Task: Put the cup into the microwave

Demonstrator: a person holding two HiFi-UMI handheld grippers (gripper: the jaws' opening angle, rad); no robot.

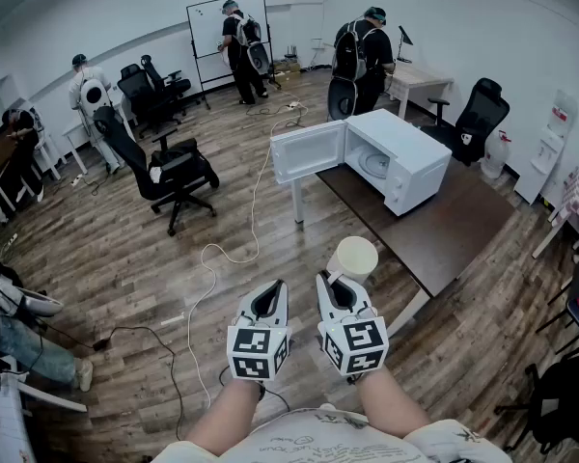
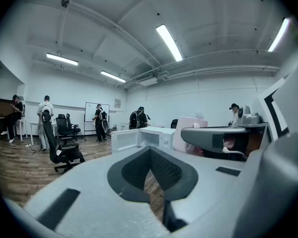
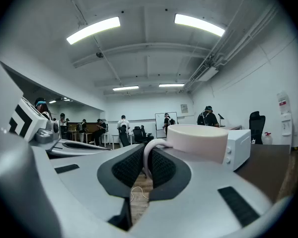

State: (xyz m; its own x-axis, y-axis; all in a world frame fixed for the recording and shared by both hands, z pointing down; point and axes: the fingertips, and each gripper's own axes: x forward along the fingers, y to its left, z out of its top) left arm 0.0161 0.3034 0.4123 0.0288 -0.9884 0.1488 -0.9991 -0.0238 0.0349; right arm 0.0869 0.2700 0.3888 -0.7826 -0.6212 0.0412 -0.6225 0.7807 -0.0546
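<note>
Head view is showing the right hand-held gripper holding a pale cup up in the air, upright, over the wooden floor just short of the near edge of the dark bench; right gripper view is showing its jaws pinching the cup's thin looped handle between the dark ribbed pads, with the cup body sitting just beyond the jaw tips. The left hand-held gripper is hanging beside it, close on the left; left gripper view is showing its jaws closed together with nothing between them. The white microwave is standing on the bench with its door swinging wide open to the left and its chamber facing the person; the cup is apart from it and outside it. A white cable is trailing across the floor; a black office chair is standing to the left; several people are standing farther back, one at a whiteboard.
</note>
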